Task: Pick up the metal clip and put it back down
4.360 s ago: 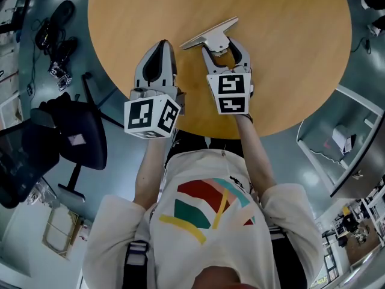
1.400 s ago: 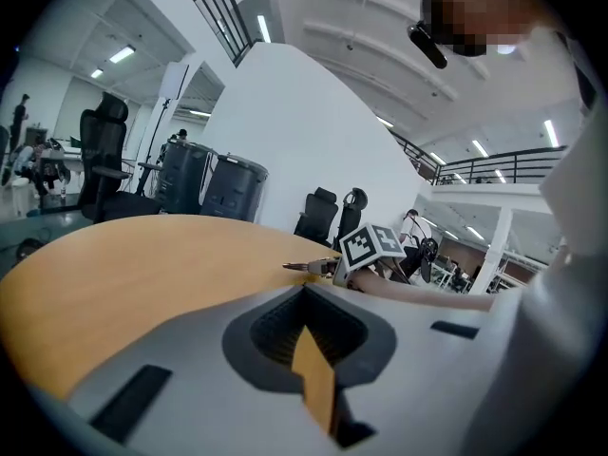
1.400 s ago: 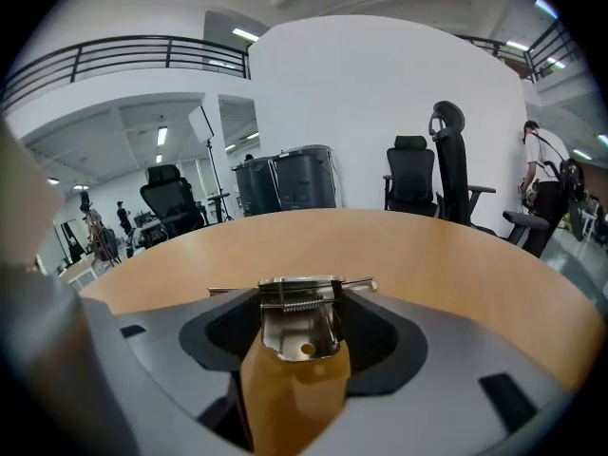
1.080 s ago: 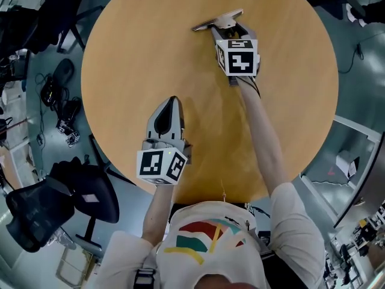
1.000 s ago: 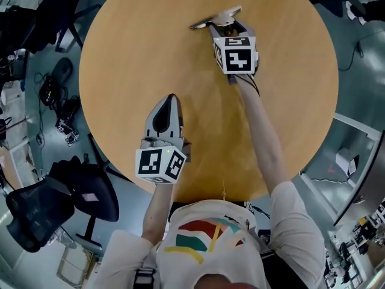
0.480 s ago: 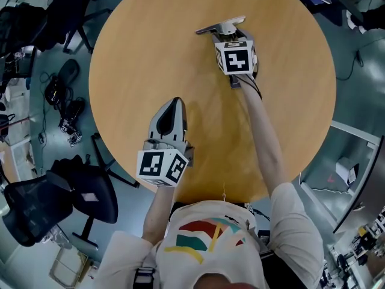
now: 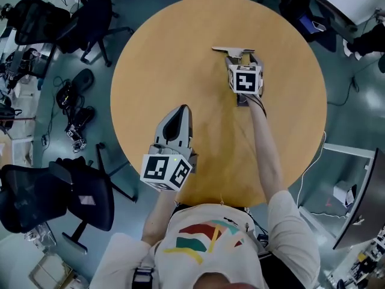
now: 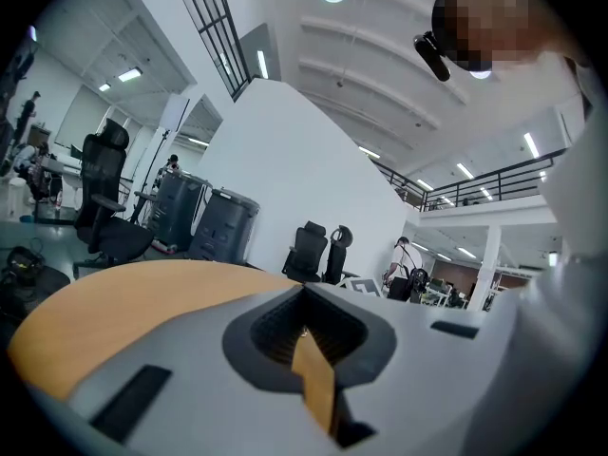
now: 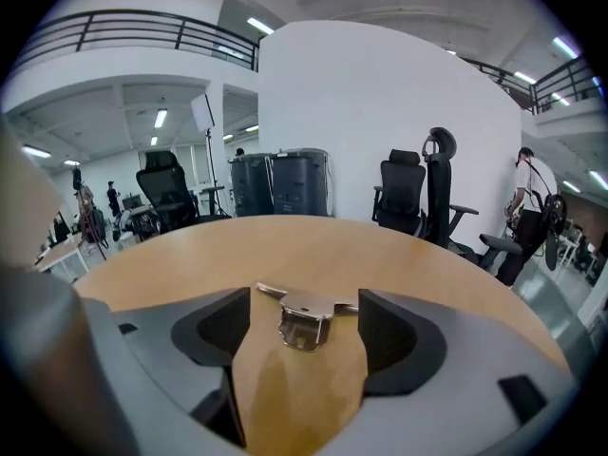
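Note:
The metal clip [image 7: 233,52] lies on the far part of the round wooden table [image 7: 174,59]. In the right gripper view the clip [image 9: 306,319] rests on the wood between the jaw tips, with a gap on either side. My right gripper [image 7: 240,59] [image 9: 305,297] sits just behind it, and its jaws are opening without pressing on the clip. My left gripper [image 7: 181,109] [image 8: 304,298] hovers over the near part of the table, jaws together and holding nothing.
Black office chairs stand on the floor at the left [image 7: 84,191] and the upper left [image 7: 90,17]. Cables and small gear [image 7: 75,110] lie on the floor beside the table. The table's near edge [image 7: 210,200] is close to the person's body.
The right gripper's jaws have spread off the clip, which now lies on the table. The head view has shifted and takes in more of the room. The left gripper has stayed put.

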{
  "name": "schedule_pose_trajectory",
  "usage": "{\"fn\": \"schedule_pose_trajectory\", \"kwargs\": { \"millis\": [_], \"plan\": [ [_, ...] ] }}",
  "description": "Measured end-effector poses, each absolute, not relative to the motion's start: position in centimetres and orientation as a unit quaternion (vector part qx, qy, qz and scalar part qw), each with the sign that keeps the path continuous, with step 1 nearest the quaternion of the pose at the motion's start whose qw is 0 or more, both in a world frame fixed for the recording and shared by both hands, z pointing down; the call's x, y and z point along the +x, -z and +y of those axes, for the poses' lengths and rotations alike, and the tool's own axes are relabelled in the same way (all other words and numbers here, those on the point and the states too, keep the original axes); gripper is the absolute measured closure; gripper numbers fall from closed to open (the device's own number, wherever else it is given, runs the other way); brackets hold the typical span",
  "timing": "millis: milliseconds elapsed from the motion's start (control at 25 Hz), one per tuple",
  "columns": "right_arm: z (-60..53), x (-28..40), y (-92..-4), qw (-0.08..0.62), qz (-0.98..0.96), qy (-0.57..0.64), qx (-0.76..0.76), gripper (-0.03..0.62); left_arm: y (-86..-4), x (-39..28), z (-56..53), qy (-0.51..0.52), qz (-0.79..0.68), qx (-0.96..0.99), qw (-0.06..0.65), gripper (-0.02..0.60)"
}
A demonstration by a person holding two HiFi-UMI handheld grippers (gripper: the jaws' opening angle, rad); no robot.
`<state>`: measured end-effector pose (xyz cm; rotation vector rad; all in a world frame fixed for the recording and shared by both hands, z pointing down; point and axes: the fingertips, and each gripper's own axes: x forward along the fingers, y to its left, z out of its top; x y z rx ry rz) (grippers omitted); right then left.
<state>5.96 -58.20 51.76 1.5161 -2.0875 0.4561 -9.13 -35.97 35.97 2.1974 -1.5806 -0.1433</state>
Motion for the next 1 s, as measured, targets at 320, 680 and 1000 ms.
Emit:
{"fn": "schedule_pose_trajectory", "kwargs": {
  "millis": [320,680,1000],
  "plan": [
    [-46.8,4.7,-40.0,0.109,-0.819,-0.225,0.517,0.264,-28.6,-9.8,-30.4,0.095,-0.568,0.802,0.156,0.538],
    [-30.2,5.5,-27.0,0.032,-0.857,-0.120,0.500,0.266,-24.1,-8.8,-23.5,0.122,-0.545,0.820,0.124,0.538],
    [-17.7,6.5,-19.2,-0.106,-0.871,-0.113,0.467,0.266,-21.3,-5.7,-19.7,0.140,-0.504,0.846,0.102,0.538]
  ]
}}
